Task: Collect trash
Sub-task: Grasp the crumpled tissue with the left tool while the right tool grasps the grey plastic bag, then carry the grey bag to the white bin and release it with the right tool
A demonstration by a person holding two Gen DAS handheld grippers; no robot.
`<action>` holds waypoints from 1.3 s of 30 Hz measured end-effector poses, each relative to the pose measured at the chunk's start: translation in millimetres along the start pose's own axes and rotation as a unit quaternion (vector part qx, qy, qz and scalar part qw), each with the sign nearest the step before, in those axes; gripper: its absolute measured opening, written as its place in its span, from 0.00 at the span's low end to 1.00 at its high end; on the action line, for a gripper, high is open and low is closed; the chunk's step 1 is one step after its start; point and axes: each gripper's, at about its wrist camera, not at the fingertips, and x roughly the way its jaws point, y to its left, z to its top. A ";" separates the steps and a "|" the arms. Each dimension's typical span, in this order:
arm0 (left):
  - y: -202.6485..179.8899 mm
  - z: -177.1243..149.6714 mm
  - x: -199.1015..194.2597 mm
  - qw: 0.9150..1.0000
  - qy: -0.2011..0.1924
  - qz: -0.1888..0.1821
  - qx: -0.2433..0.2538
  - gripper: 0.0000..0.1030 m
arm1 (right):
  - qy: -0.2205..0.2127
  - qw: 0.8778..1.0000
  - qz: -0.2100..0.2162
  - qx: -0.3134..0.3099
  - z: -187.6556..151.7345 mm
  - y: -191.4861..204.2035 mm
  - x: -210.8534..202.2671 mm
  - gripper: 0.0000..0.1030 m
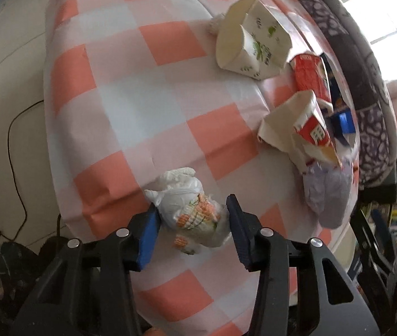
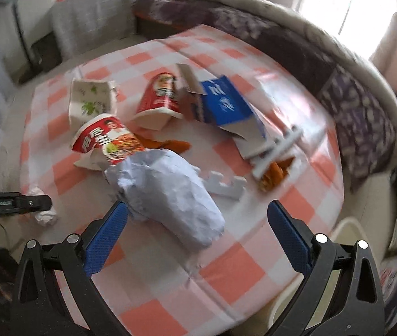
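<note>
Trash lies on a table with an orange-and-white checked cloth (image 1: 131, 89). In the left wrist view my left gripper (image 1: 192, 215) has its jaws on both sides of a crumpled white wrapper (image 1: 190, 207) with orange print; it also shows in the right wrist view (image 2: 44, 212). In the right wrist view my right gripper (image 2: 198, 212) is open wide above a crumpled pale lilac paper bag (image 2: 170, 193). Beyond it lie a red noodle cup (image 2: 108, 140), a second red cup (image 2: 159, 98), a white green-printed carton (image 2: 89, 103) and a torn blue box (image 2: 226, 106).
Orange peel scraps (image 2: 274, 173) and white foam strips (image 2: 223, 184) lie on the cloth (image 2: 226, 266). A purple patterned sofa (image 2: 352, 106) curves behind the table. Cables (image 1: 13, 145) run along the floor at left. A white bin rim (image 2: 349, 224) shows at right.
</note>
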 end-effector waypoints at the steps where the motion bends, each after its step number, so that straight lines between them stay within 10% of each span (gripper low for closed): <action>1: 2.2 -0.3 -1.6 1.000 0.001 -0.007 0.001 0.44 | 0.003 1.000 -0.005 -0.015 1.4 5.0 3.9 0.93; 8: 7.1 8.3 -23.4 0.998 -0.019 -0.066 0.002 0.43 | 0.020 0.999 -0.007 -0.042 9.0 19.5 26.8 0.90; 13: -1.8 8.7 -37.7 0.996 -0.040 -0.080 0.023 0.43 | 0.034 0.999 0.029 -0.008 14.2 18.0 34.8 0.49; 17: -12.2 5.4 -49.2 0.993 -0.065 -0.083 0.048 0.43 | 0.017 0.999 0.046 0.016 16.7 16.1 24.5 0.34; 39: -65.9 -31.2 -89.4 0.966 -0.190 -0.056 0.167 0.43 | -0.101 0.986 -0.021 0.130 -4.0 -43.4 -62.4 0.33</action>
